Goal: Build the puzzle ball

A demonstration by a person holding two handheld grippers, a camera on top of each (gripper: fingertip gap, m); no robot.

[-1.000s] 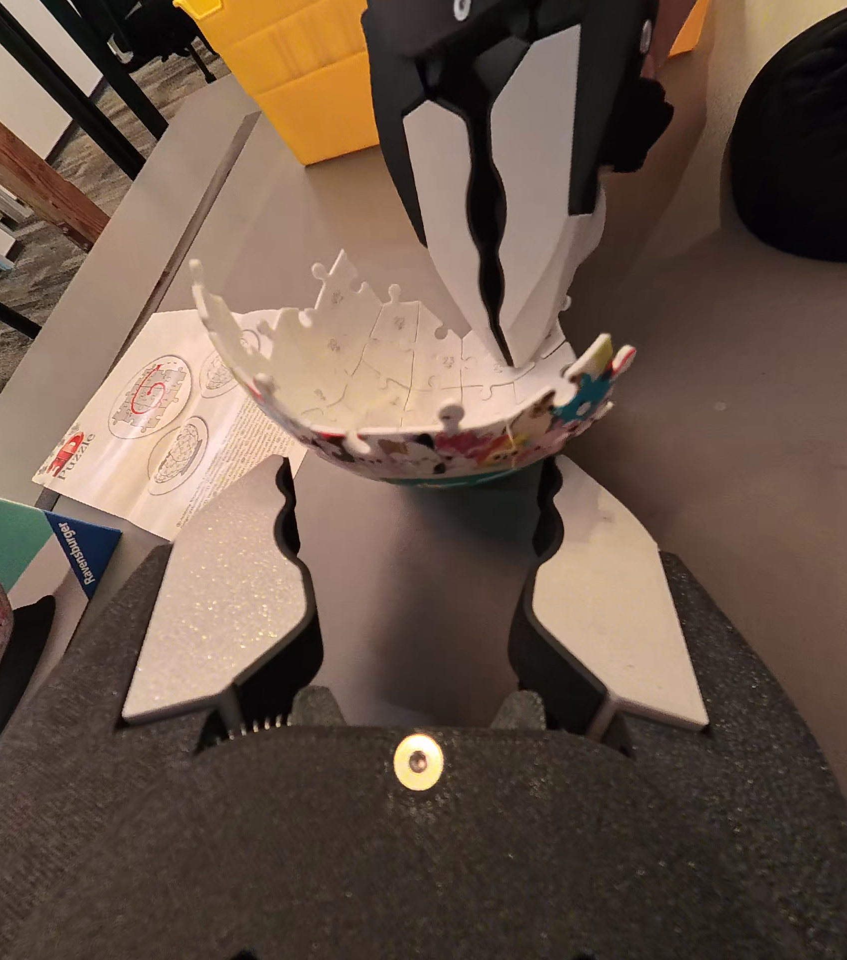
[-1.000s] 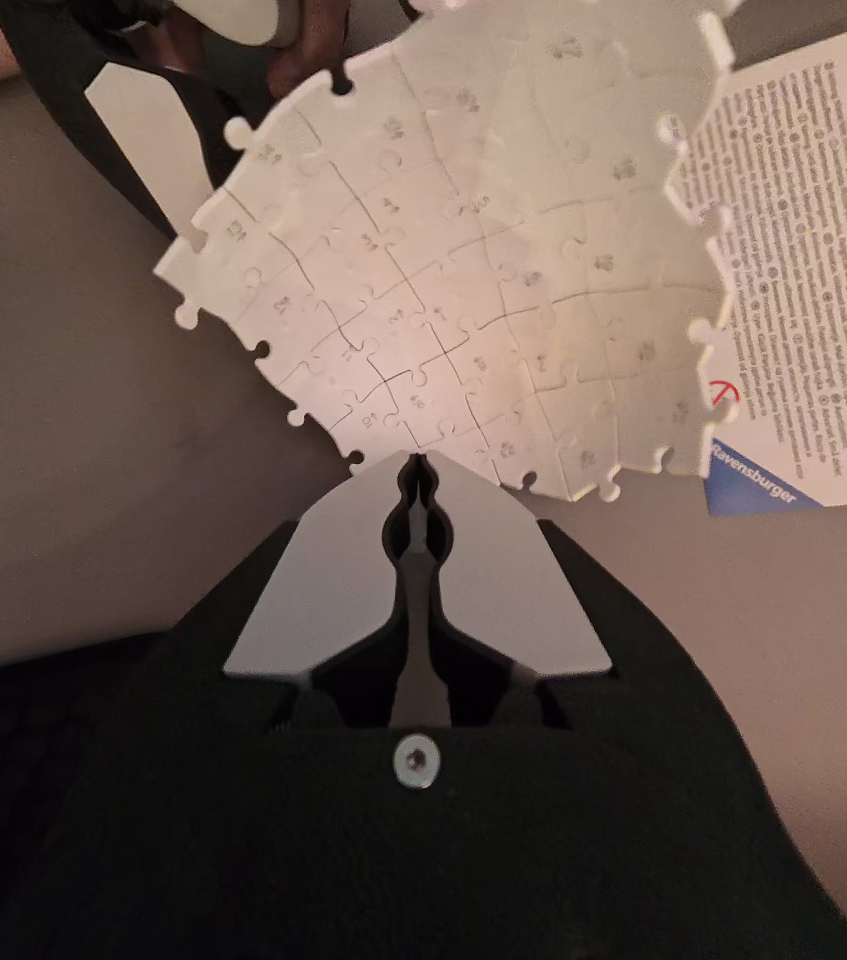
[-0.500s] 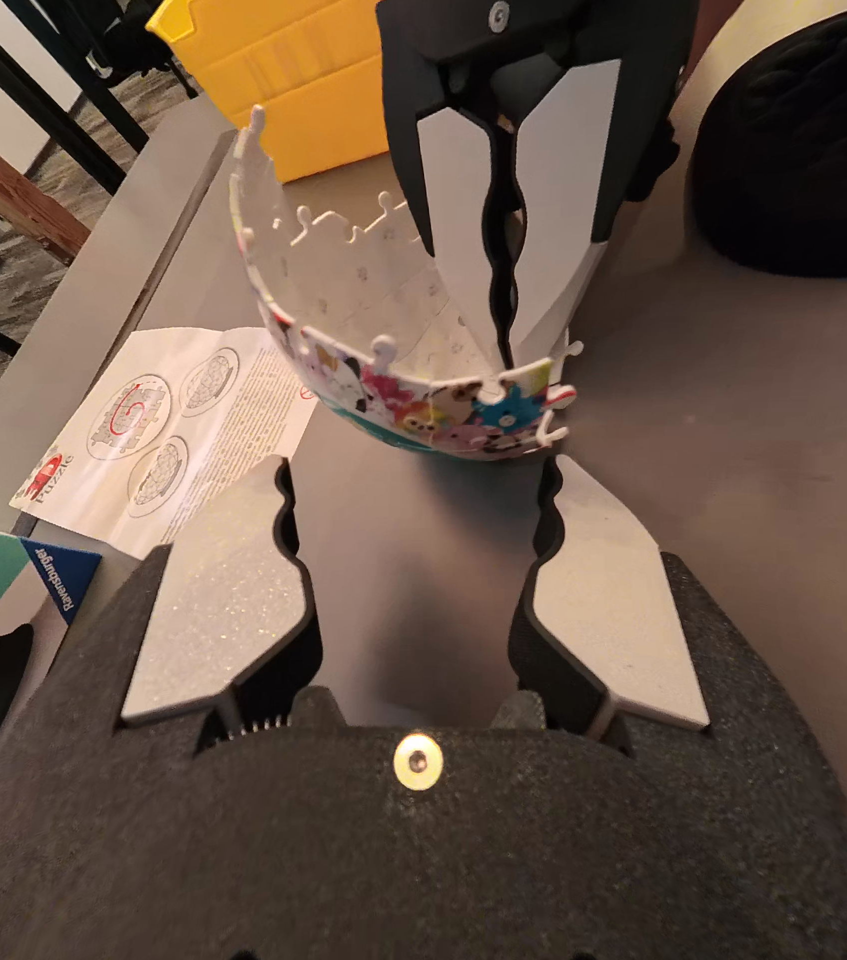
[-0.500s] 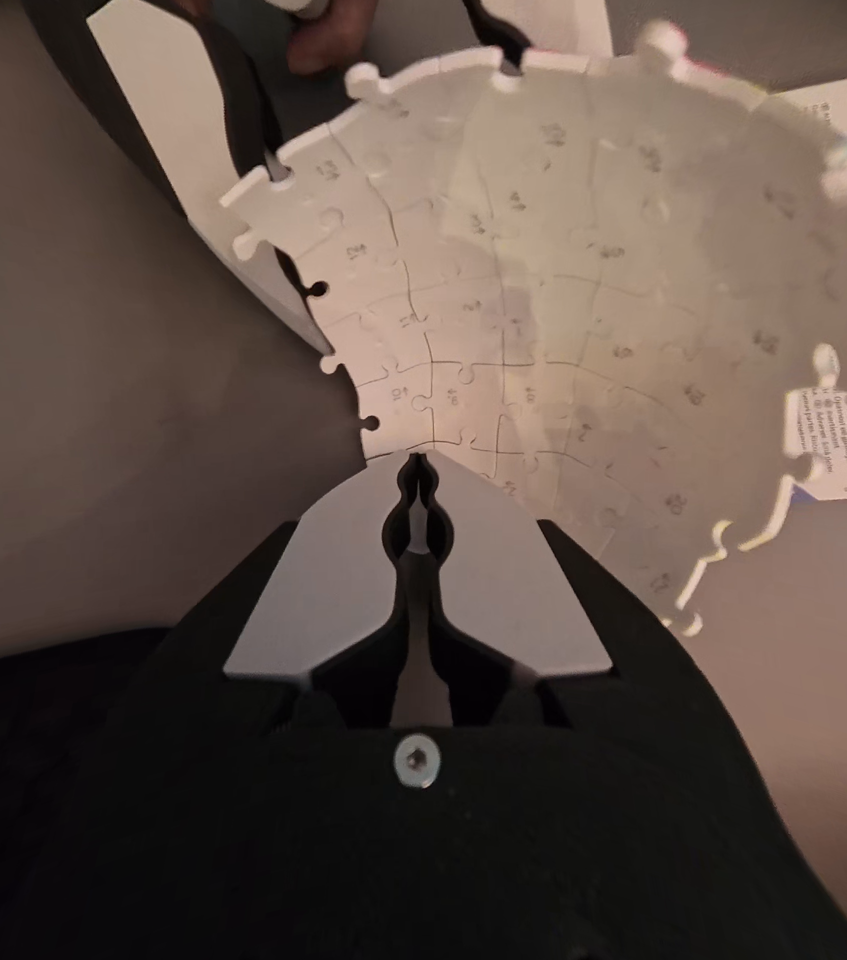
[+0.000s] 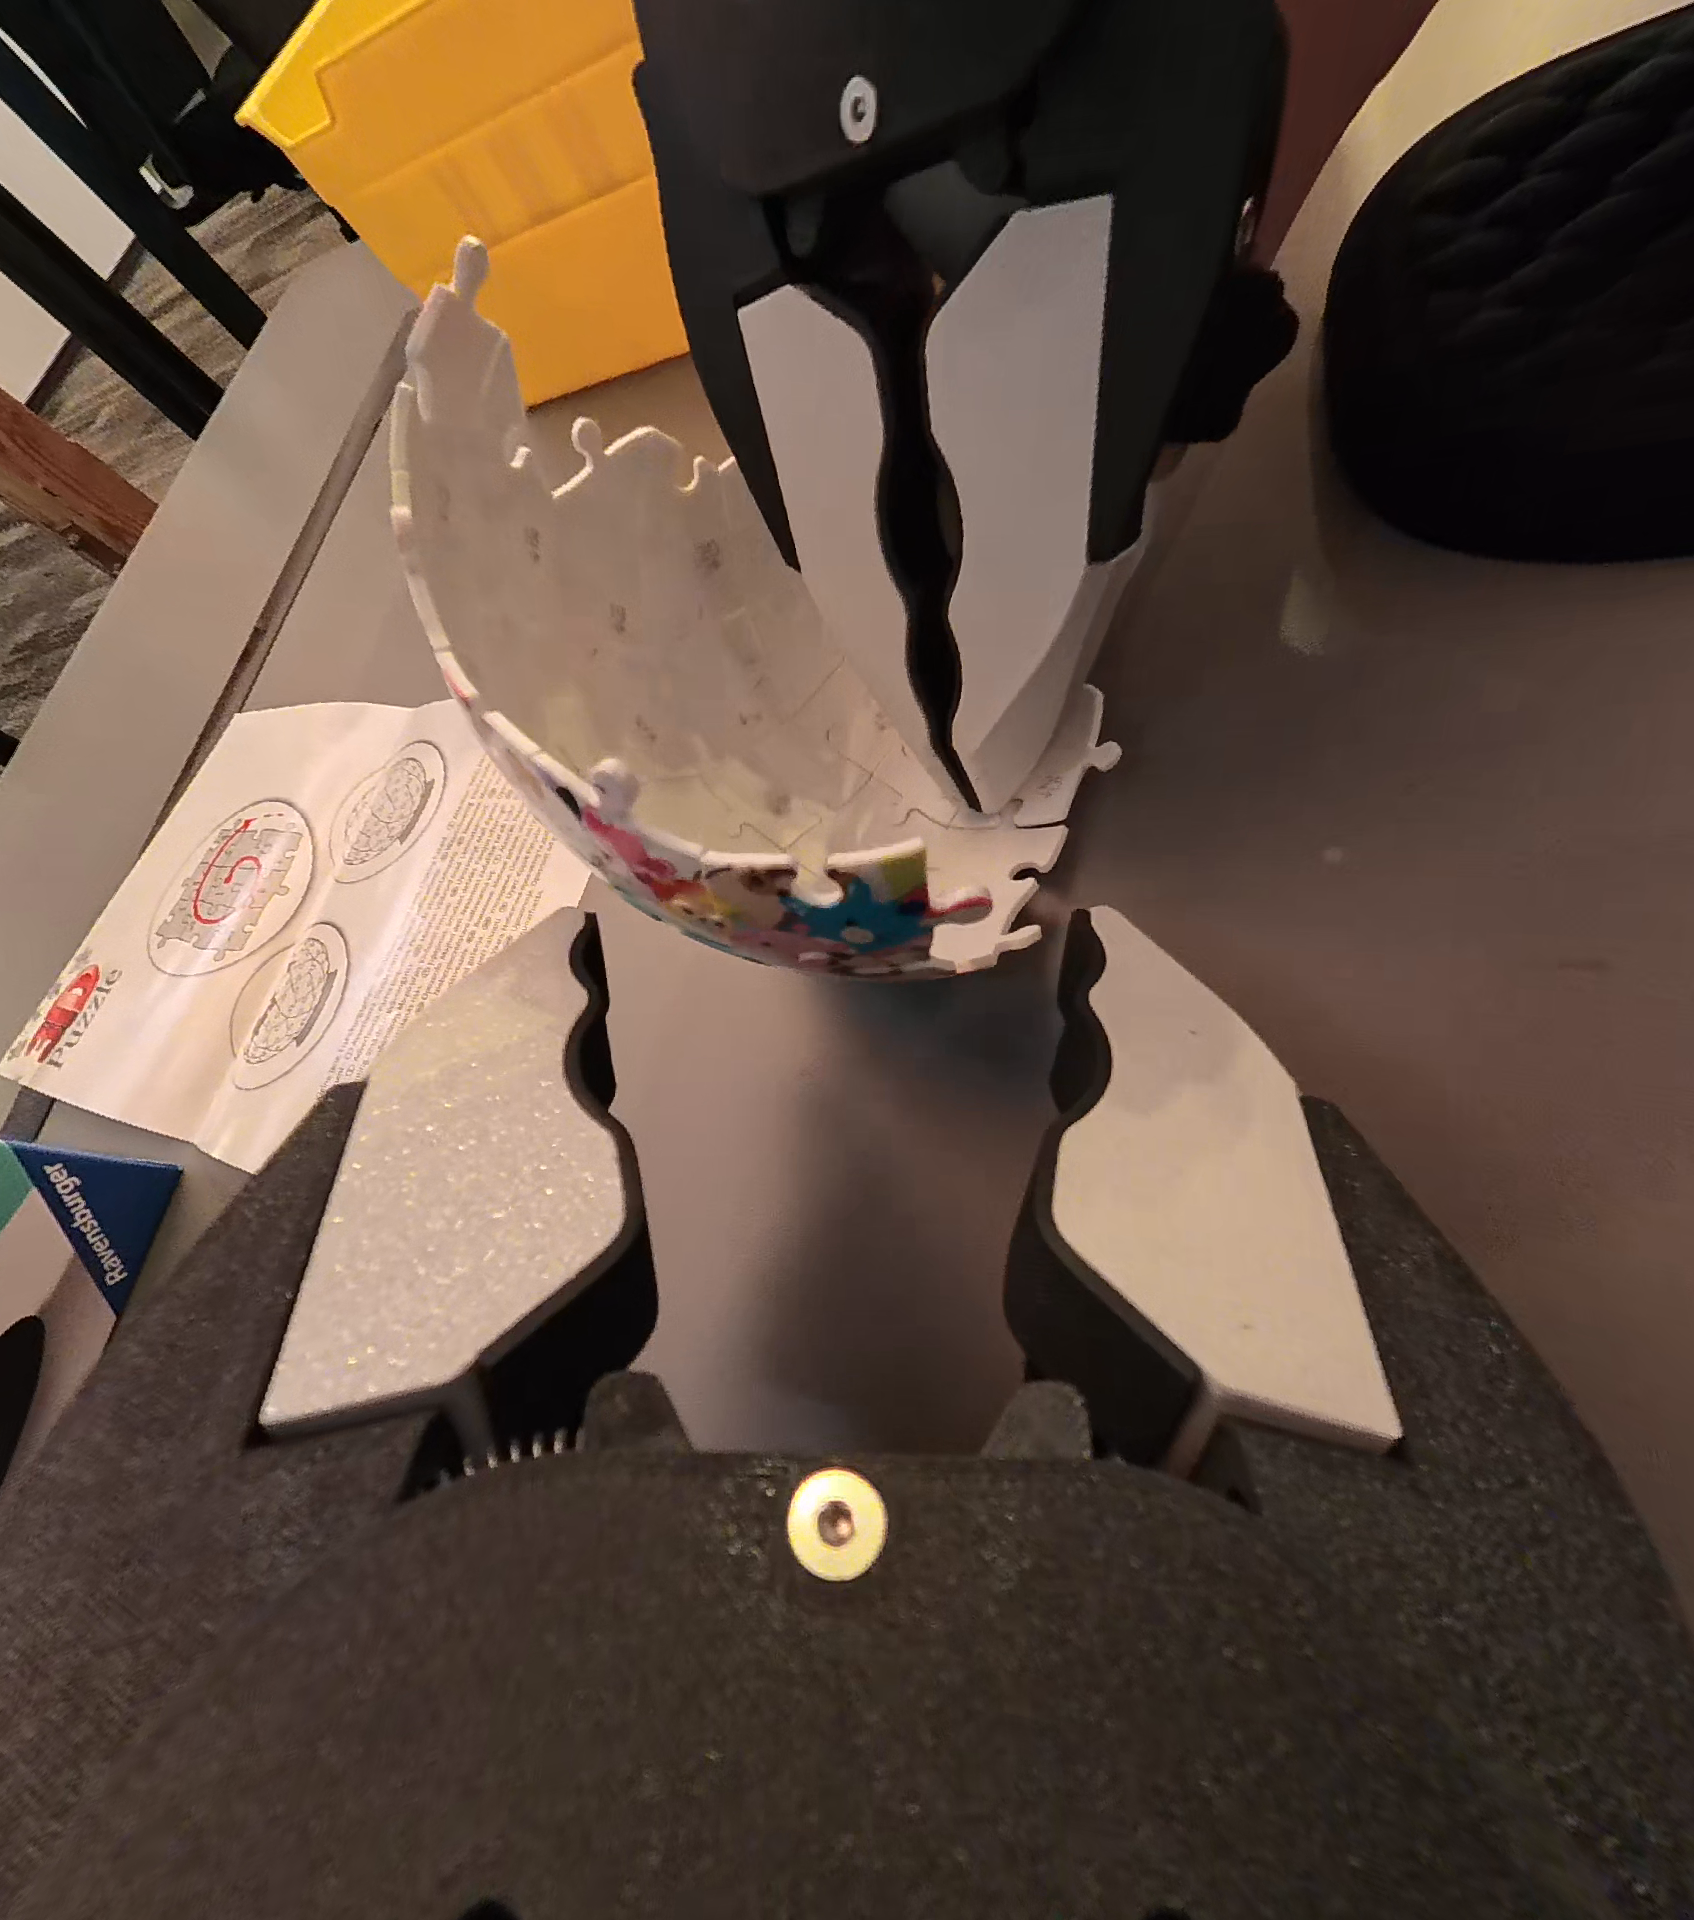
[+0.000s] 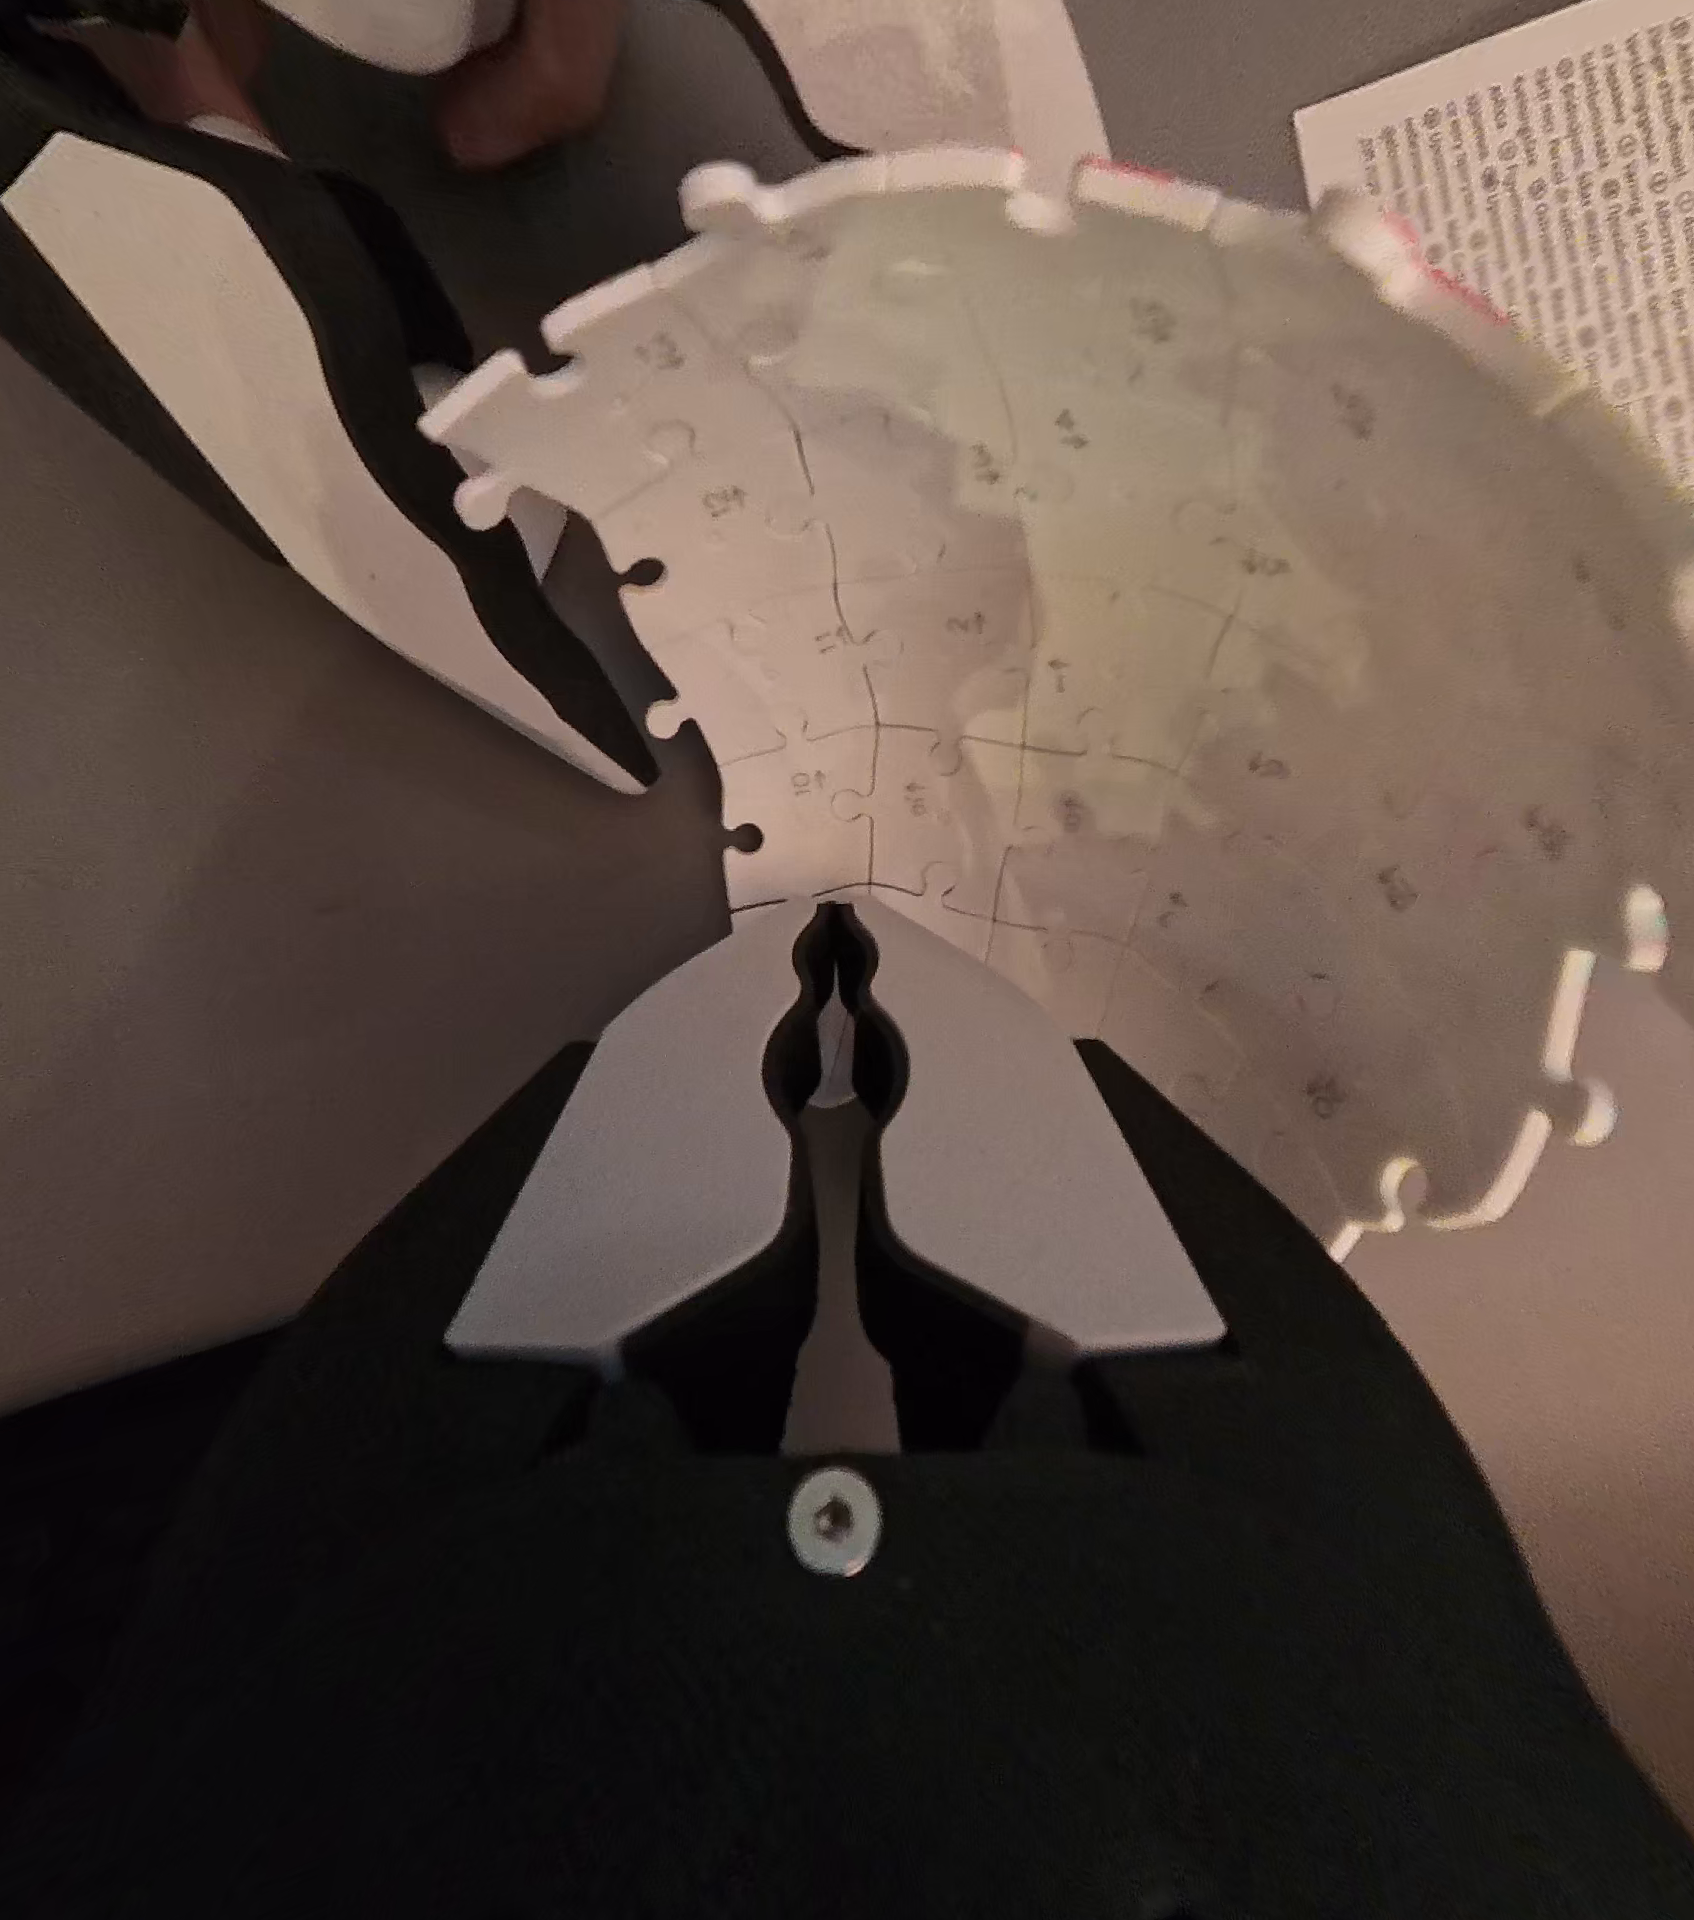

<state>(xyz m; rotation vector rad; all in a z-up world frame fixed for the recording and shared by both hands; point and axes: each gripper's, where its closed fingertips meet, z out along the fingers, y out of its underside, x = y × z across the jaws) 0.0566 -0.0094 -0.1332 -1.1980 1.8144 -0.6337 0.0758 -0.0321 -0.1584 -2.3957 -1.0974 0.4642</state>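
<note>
The partly built puzzle ball [image 5: 677,727] is a bowl-shaped shell, white inside and colourful outside. It is tilted, with its high edge to the left. My right gripper [image 5: 962,800] comes down from above and is shut on the shell's rim at the right. In the right wrist view the right gripper [image 6: 838,914] pinches the rim and the shell's white inside [image 6: 1186,675] fills the picture. My left gripper [image 5: 832,935] is open and empty, just in front of and below the shell. It also shows in the right wrist view [image 6: 552,520], its fingers on either side of the shell's far edge.
A paper instruction sheet [image 5: 282,914] lies on the grey table [image 5: 1445,935] to the left. The puzzle box [image 5: 1,1247] sits at the left edge. A yellow bin [image 5: 490,187] stands at the back. A black cushion [image 5: 1601,312] is at the right. Tip to tip, the grippers are about 5 centimeters apart.
The right gripper has tilted the shell up, so its left edge rises and its opening turns more to the right. The left gripper stays open near it.
</note>
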